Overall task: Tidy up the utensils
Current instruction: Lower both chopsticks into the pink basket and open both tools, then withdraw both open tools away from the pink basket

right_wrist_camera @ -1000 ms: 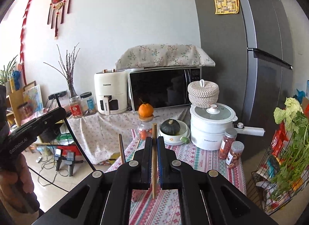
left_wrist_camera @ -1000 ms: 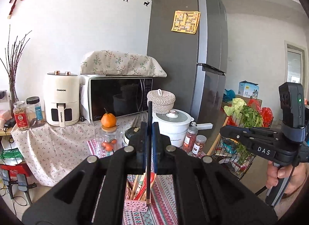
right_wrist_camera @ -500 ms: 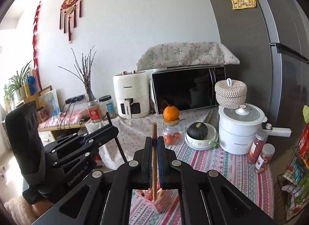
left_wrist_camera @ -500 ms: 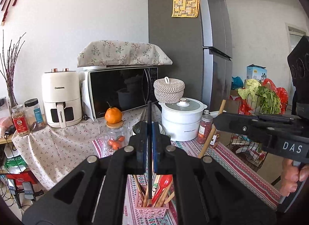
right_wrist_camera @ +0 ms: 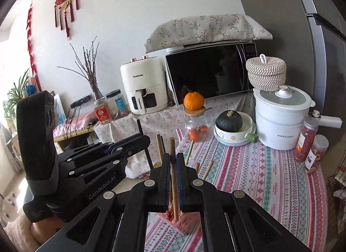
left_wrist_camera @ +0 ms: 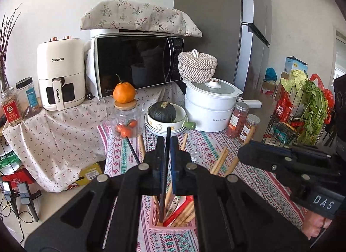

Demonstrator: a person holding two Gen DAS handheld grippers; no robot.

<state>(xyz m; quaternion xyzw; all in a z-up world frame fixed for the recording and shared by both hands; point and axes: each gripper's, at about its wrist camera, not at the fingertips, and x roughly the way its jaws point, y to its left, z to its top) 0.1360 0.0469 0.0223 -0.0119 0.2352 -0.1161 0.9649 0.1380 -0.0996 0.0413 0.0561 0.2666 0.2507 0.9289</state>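
Note:
My left gripper (left_wrist_camera: pixel 166 141) is shut on a black chopstick (left_wrist_camera: pixel 162 204) held upright. Its lower end reaches down into the pink utensil basket (left_wrist_camera: pixel 173 229), among several wooden chopsticks and a red utensil (left_wrist_camera: pixel 179 208). My right gripper (right_wrist_camera: pixel 172 157) is shut on a wooden chopstick (right_wrist_camera: pixel 172 144), whose tip dips into the same pink basket (right_wrist_camera: pixel 187 222). Each gripper shows in the other's view: the right gripper (left_wrist_camera: pixel 243 154) on the right with its wooden stick, the left gripper (right_wrist_camera: pixel 143 141) on the left with its black stick (right_wrist_camera: pixel 140 127).
On the patterned tablecloth (right_wrist_camera: pixel 248 172) behind the basket stand a glass jar (left_wrist_camera: pixel 127 120) topped by an orange, a bowl with a dark squash (left_wrist_camera: pixel 164 113), a white pot (left_wrist_camera: pixel 210 107) and two spice jars (left_wrist_camera: pixel 237 120). A wire rack of greens (left_wrist_camera: pixel 302 113) is at the right.
Both grippers have come down and forward over the table with their chopsticks. The pink basket is now close below, and both chopstick tips have entered it.

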